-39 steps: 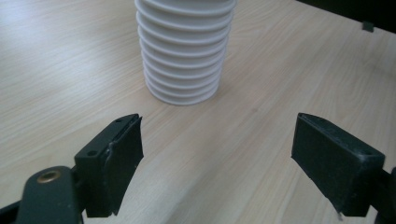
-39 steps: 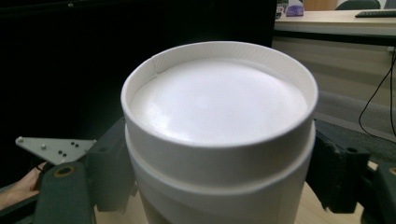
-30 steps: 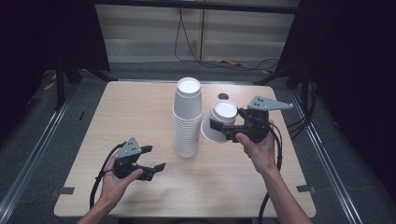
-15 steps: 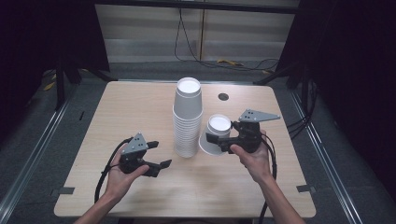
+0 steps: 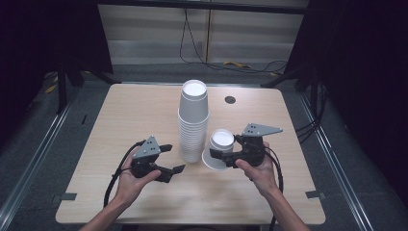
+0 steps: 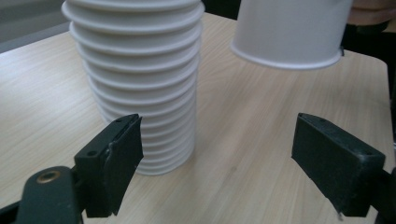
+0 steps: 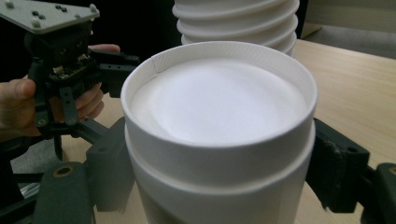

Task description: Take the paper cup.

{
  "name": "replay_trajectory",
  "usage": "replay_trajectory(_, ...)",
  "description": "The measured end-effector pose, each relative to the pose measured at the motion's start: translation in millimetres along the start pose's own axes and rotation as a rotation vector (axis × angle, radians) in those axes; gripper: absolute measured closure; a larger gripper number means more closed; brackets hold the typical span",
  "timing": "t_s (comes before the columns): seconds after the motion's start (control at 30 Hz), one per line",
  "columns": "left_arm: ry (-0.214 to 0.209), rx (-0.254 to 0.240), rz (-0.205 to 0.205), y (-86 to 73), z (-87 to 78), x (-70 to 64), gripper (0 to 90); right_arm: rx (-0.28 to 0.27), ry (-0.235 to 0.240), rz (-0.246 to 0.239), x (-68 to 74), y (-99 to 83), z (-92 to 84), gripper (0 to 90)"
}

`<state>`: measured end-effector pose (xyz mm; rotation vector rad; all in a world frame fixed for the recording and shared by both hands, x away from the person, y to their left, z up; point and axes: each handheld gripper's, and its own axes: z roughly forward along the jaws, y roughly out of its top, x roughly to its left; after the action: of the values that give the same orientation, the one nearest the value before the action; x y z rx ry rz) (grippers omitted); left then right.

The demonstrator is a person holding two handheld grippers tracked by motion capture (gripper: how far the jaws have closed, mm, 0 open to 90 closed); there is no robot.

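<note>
**Right claw grips an upturned cup beside the stack**

High view: your right claw (image 5: 222, 156) clamps an upside-down white cup (image 5: 220, 148) just right of the cup stack (image 5: 193, 120) on the desk (image 5: 144, 110); your left claw (image 5: 172, 158) sits left of the stack.

Left gripper view: your jaws stand apart, nothing between them.

Right gripper view: both pads press the cup's sides.

White paper cup (image 5: 220, 148), upside down with its recessed base up, clamped at the wall between the right gripper (image 5: 222, 156) pads; rim clear of the table. Tall stack of inverted white cups (image 5: 193, 120) stands upright between both grippers, just beside the held cup.
</note>
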<state>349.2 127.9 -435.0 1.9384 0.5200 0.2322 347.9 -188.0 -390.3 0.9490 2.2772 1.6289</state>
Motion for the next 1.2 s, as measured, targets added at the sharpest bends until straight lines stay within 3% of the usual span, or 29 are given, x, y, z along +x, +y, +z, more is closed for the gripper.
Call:
replay_trajectory(0.13, -0.017, 0.0, -0.002, 1.2, 1.8, -5.6, 16.0, 0.015, 0.024, 0.013, 0.1, -5.4, 4.7, 21.5)
replay_trajectory(0.37, -0.058, -0.01, -0.011, -2.5, 9.0, -19.0, 15.8, -0.006, 0.057, 0.027, 2.6, -9.2, 9.0, 21.5)
replay_trajectory(0.53, -0.055, -0.027, -0.009, -0.5, 5.6, -19.1, 15.8, 0.022, 0.06, 0.02, 7.7, -14.5, 16.5, 21.5)
replay_trajectory(0.73, -0.077, -0.028, -0.008, -1.5, 6.9, -20.4, 15.8, 0.005, 0.095, 0.034, 13.2, -16.7, 23.1, 21.5)
replay_trajectory(0.9, -0.08, -0.039, 0.036, -1.5, 7.8, -22.8, 15.7, 0.015, 0.113, 0.029, 17.6, -18.5, 30.1, 21.5)
replay_trajectory(1.2, -0.135, -0.016, 0.05, -3.1, 14.2, -27.1, 15.6, 0.019, 0.146, 0.025, 25.3, -20.6, 37.3, 21.6)
